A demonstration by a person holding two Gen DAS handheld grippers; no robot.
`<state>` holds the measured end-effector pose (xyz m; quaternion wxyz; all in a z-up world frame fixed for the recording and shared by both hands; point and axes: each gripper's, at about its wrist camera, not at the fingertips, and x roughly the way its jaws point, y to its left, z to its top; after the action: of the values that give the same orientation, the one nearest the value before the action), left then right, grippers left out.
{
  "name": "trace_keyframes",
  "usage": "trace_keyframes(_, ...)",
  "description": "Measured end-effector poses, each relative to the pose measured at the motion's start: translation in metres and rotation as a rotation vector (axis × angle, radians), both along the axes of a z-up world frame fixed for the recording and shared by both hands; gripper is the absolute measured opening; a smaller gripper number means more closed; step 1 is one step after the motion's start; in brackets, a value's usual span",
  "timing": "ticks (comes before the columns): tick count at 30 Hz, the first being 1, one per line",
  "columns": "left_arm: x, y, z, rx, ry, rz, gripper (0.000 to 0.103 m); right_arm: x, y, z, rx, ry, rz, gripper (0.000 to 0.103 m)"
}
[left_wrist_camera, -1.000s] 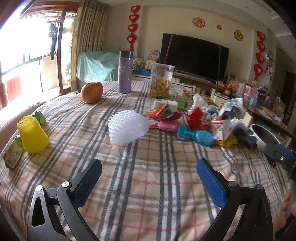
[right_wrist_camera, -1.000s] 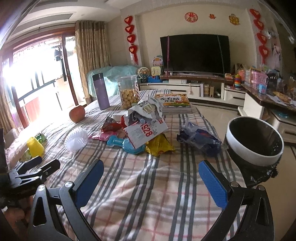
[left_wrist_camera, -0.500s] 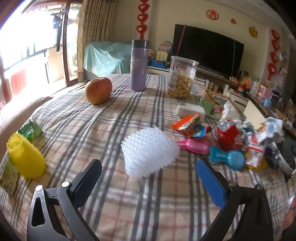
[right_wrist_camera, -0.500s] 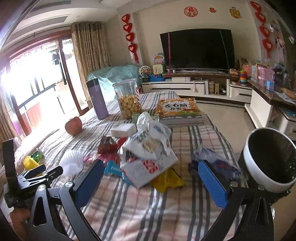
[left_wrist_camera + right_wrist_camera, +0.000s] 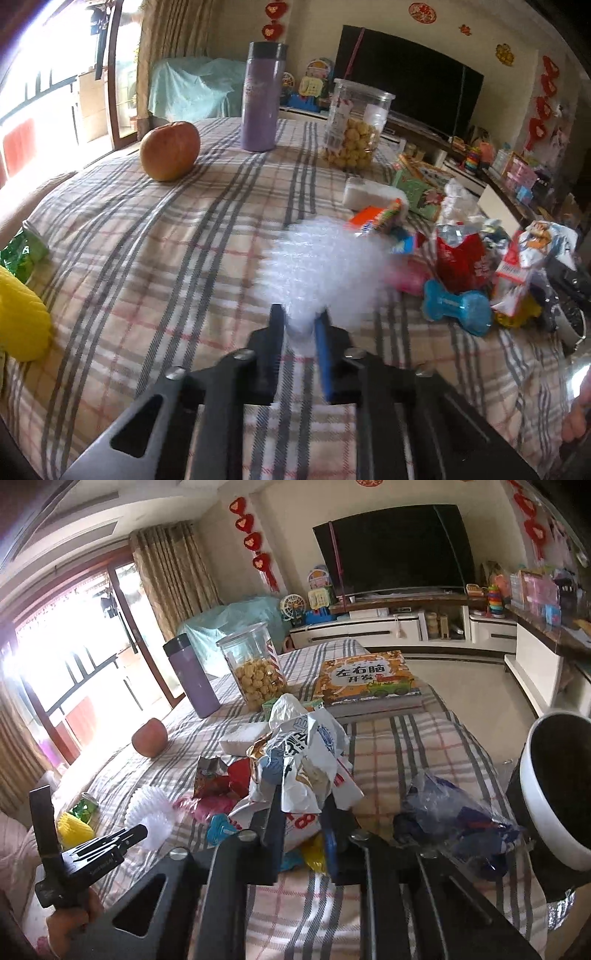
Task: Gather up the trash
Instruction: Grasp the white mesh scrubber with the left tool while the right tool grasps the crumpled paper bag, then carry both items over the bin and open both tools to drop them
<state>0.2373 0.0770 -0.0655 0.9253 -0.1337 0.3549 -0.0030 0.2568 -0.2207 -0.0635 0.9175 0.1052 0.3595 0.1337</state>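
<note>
My left tool (image 5: 301, 325) was closing on the near edge of the white foam fruit net (image 5: 325, 266) on the checked desk (image 5: 155, 258), while my right tool (image 5: 301, 808) was closing on the crumpled snack bag (image 5: 303, 760), nearer the white-rimmed bin (image 5: 554, 794) at right.

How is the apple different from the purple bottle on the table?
The apple is round and orange-red; the purple bottle is a straight tube with a dark lid. The apple sits low on the cloth, while the bottle stands upright and reaches much higher. The apple is nearer the window side, and the bottle is next to the snack jar. Both rest on the checked tablecloth, away from the wrappers.
</note>
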Motion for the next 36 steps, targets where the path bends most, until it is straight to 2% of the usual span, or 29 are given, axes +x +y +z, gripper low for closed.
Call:
trace_keyframes(2, -0.009, -0.006, 0.004, 0.011, -0.018, -0.008, 0.01, -0.006, -0.003, 0.002, 0.012, -0.007, 0.004, 0.004)
trace_keyframes(8, -0.049, -0.036, 0.026, 0.028, -0.09, -0.08, 0.009, -0.027, -0.016, 0.014, 0.032, -0.04, 0.011, 0.003)
trace_keyframes(18, -0.097, -0.101, 0.051, 0.039, -0.117, -0.271, 0.009, -0.057, -0.055, 0.012, 0.049, -0.027, -0.032, 0.003)
trace_keyframes(23, -0.1, -0.13, 0.053, 0.062, -0.099, -0.348, 0.009, -0.069, -0.079, 0.01, 0.051, -0.013, -0.073, 0.003)
trace_keyframes(29, -0.083, -0.163, 0.051, 0.075, -0.066, -0.438, 0.009, -0.084, -0.117, 0.012, 0.034, -0.012, -0.132, 0.003)
trace_keyframes(36, -0.032, -0.21, 0.04, 0.119, -0.04, -0.532, 0.009, -0.095, -0.167, 0.007, 0.023, 0.021, -0.233, 0.003)
